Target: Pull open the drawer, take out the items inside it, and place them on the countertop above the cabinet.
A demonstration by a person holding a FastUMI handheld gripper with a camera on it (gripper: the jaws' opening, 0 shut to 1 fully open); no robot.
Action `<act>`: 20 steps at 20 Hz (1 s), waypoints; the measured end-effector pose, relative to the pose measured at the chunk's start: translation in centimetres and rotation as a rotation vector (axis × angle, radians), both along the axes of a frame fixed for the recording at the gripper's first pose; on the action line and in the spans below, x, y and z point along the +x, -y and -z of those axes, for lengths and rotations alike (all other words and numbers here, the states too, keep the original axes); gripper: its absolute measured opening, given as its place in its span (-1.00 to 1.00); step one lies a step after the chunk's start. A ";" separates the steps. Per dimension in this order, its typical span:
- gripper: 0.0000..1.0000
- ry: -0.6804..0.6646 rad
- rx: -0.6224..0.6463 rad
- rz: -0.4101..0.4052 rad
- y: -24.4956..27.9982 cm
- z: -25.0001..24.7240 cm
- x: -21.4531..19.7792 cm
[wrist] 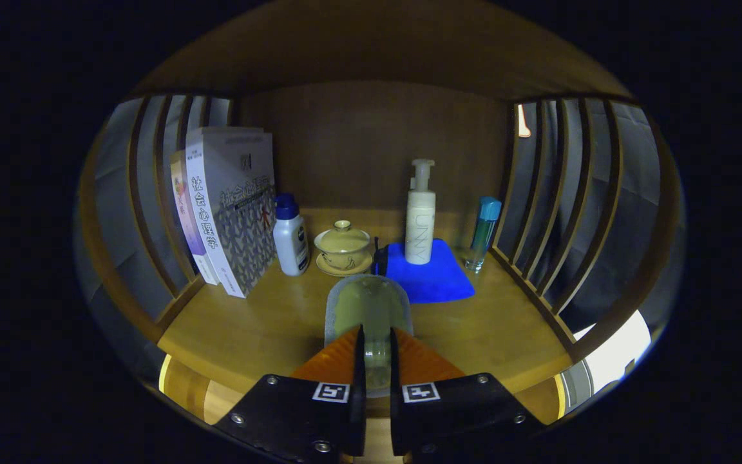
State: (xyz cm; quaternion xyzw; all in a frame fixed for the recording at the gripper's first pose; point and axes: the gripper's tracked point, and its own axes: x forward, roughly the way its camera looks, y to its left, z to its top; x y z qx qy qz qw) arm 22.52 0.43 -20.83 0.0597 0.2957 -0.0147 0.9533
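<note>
On the wooden countertop [248,335], my tongs [376,351] clench a clear glass [368,309]; ahead stand a lidded teacup [342,248] and a blue cloth [434,278].

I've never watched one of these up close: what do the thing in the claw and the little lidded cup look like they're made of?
The gripper is shut on a clear bottle: see-through with a soft sheen, so glass or clear plastic; I can't tell which. The lidded cup on its saucer, just beyond, looks like glazed ceramic: opaque, pale yellow, glossy.

Bare surface [248,335] is left at 9 and 3 o'clock of the gripper [376,348]; 12 o'clock is blocked by a lidded cup [342,248], pump bottle [420,219] and blue cloth [435,280]
</note>
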 end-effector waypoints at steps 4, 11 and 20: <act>-0.64 0.001 -0.007 -0.012 -0.1 0.9 1.2; -0.42 -0.013 0.029 -0.023 -0.4 2.4 1.6; 0.90 0.304 0.107 0.015 1.2 -8.2 -6.2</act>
